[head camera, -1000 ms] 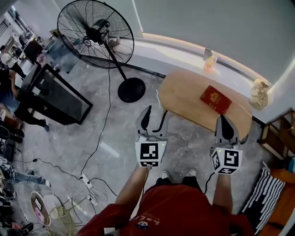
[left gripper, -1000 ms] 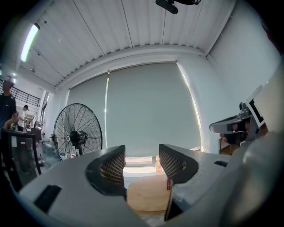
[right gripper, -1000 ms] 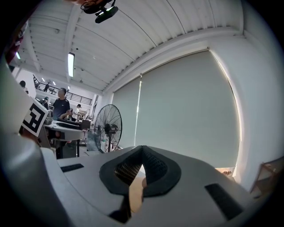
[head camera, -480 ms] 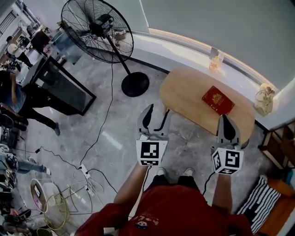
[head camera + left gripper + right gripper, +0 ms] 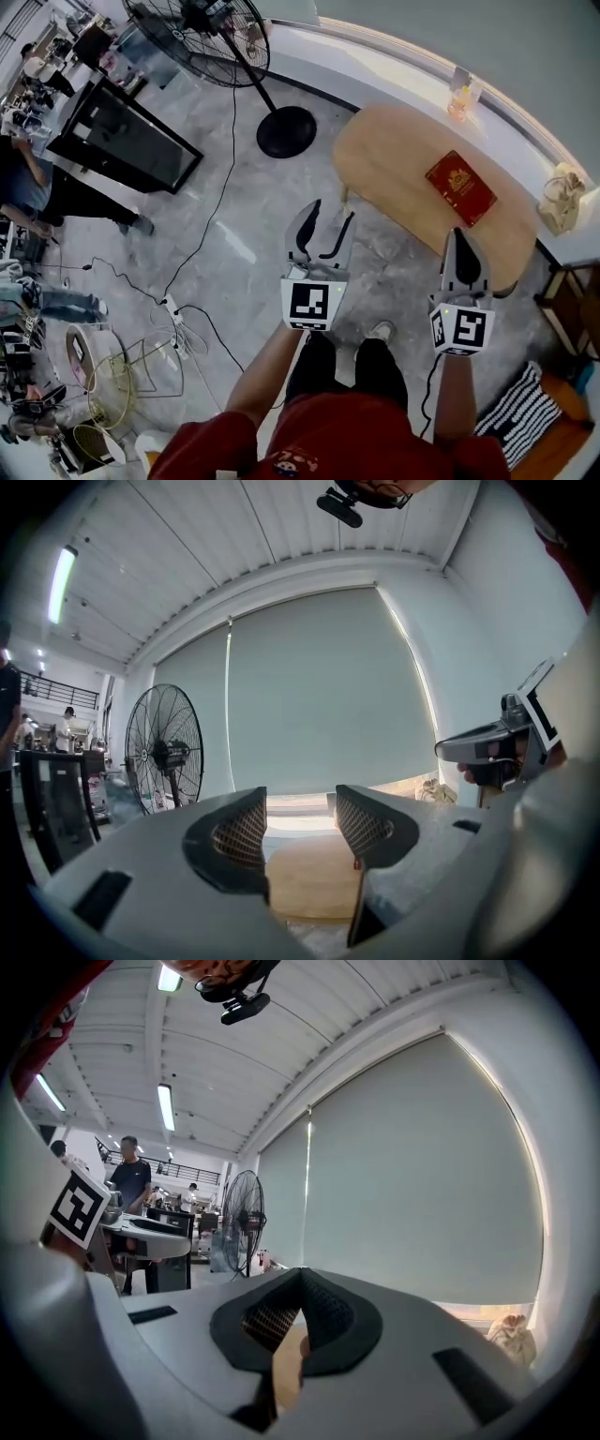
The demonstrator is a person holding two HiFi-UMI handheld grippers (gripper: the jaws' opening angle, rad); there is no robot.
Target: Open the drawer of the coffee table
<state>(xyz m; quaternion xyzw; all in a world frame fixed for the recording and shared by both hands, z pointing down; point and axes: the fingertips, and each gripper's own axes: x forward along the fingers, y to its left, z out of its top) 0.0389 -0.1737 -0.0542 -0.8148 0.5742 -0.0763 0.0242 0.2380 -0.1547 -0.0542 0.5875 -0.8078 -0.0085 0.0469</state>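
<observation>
Left gripper (image 5: 325, 225): held above the grey floor (image 5: 234, 272), just short of the table's near edge. Jaws stand well apart with nothing between them; its own view shows only the tabletop through the gap.
Right gripper (image 5: 462, 246): level with the left, over the table's near rim. Jaws are pressed together and grasp nothing.
Coffee table (image 5: 394, 164): oval, pale wood top, directly ahead of both grippers and not touched by either.
Drawer: not visible in any view; only the top surface shows. It presumably sits under the top, but its face and any pull cannot be made out from here.
Handling, judged: a rigid wooden drawer, likely light and free-sliding. Take hold at a handle or at the lower lip of the front, near the middle, and pull straight out so it does not bind. The table looks light enough to shift if tugged hard.
Book (image 5: 460, 187): red, lying flat on the top's far half; may slide if the table jolts.
Beyond: a bottle (image 5: 458, 101) on the window ledge; a standing fan (image 5: 286, 131) to the left.
</observation>
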